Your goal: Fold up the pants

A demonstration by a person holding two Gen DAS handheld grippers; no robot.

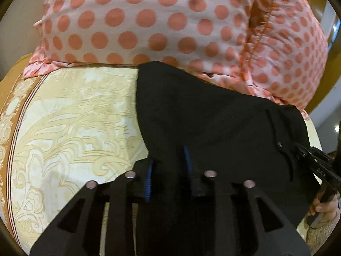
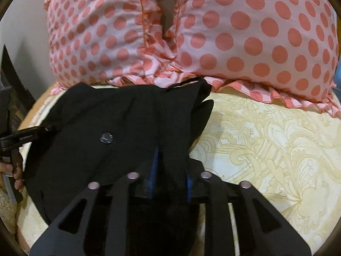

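Note:
Black pants (image 1: 202, 115) lie bunched on a cream patterned bedspread (image 1: 74, 123), their far edge against a polka-dot pillow. My left gripper (image 1: 168, 166) is shut on the pants' near edge, fabric pinched between its blue pads. My right gripper (image 2: 172, 166) is shut on the pants (image 2: 127, 117) too, close to a small button (image 2: 106, 138). Each gripper shows at the other view's edge, the right one (image 1: 315, 160) and the left one (image 2: 23, 137), both at the pants' side.
Pink pillows with coral dots (image 1: 170, 25) (image 2: 234, 32) stand along the far side of the bed. The bedspread (image 2: 266, 138) stretches open beside the pants. An orange border (image 1: 8, 98) marks the bed's edge at left.

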